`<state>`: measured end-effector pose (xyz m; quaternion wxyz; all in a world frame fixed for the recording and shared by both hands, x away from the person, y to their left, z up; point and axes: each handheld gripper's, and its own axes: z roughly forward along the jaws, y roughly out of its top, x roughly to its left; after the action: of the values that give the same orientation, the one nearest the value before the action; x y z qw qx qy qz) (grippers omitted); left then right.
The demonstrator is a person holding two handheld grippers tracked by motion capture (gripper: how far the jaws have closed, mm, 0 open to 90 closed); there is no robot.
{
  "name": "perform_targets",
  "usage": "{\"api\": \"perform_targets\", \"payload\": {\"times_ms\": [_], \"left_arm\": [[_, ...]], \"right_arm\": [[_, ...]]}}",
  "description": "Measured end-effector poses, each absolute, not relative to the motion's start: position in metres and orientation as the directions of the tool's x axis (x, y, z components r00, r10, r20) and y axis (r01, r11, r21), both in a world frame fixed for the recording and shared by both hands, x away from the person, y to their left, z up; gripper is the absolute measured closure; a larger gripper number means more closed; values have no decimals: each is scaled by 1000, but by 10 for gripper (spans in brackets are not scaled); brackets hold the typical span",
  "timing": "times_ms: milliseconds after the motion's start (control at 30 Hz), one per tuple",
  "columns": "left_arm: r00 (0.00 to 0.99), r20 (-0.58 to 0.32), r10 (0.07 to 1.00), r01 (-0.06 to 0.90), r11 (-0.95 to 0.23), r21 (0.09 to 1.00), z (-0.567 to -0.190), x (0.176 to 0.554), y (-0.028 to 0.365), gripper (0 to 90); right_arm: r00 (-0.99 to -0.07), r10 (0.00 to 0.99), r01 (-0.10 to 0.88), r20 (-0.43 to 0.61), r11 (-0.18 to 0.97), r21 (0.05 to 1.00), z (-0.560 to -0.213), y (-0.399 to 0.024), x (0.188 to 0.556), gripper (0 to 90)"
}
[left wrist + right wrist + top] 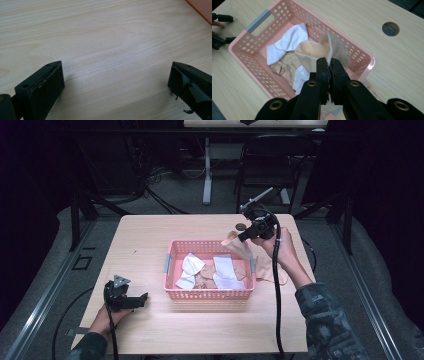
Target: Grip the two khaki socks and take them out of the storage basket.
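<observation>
Right gripper view has a beige sock (pixel 329 48) pinched in the closed fingers (pixel 338 75) of the right gripper (pixel 329 66), hanging over the pink basket (pixel 249 53) at its 3 o'clock rim. White socks (pixel 292 37) and beige ones already lie inside. More beige fabric (pixel 267 269) waits on the surface (pixel 150 235), so sorting seems unfinished. Left gripper (pixel 131 301), fingers wide, rests at 8 o'clock. No writing readable.

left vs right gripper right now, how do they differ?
The left gripper has its jaws spread wide with nothing between them; the right gripper is clamped on a beige sock. The left sits low at the table's near edge, away from the pink basket; the right is raised over the basket's rim. Both are black and hand-held.
</observation>
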<state>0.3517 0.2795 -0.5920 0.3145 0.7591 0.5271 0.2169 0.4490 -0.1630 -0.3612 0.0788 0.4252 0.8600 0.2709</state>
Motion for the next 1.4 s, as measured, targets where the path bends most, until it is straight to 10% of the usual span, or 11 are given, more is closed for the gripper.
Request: {"api": "perform_targets", "payload": {"times_ms": [1400], "left_arm": [[350, 0, 937, 659, -247, 711, -593, 352, 279, 4]], "right_arm": [[-489, 870, 703, 61, 351, 618, -345, -269, 416, 868]]}}
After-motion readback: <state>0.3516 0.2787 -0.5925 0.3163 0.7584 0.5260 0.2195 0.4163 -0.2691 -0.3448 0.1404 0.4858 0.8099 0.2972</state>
